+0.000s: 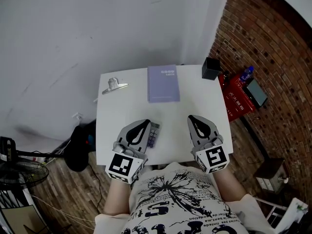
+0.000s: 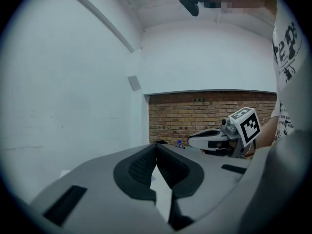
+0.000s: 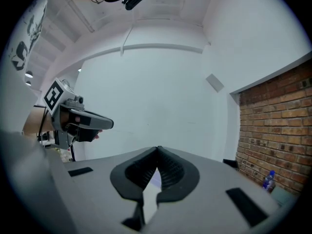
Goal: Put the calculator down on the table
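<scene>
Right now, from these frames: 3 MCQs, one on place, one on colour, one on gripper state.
1. Where is the calculator?
A. on the floor
B. on the table, by the left gripper
C. on a chair

2. What colour is the notebook cover?
A. red
B. green
C. lavender

3. How do the right gripper's jaws stand?
A. shut, nothing between them
B. wide apart
C. shut on a pen

Answers:
1 B: the head view shows its keys on the white tabletop, right beside that gripper.
2 C: the cover is pale purple in the head view.
3 A: the right gripper view shows the tips meeting with nothing in between.
</scene>
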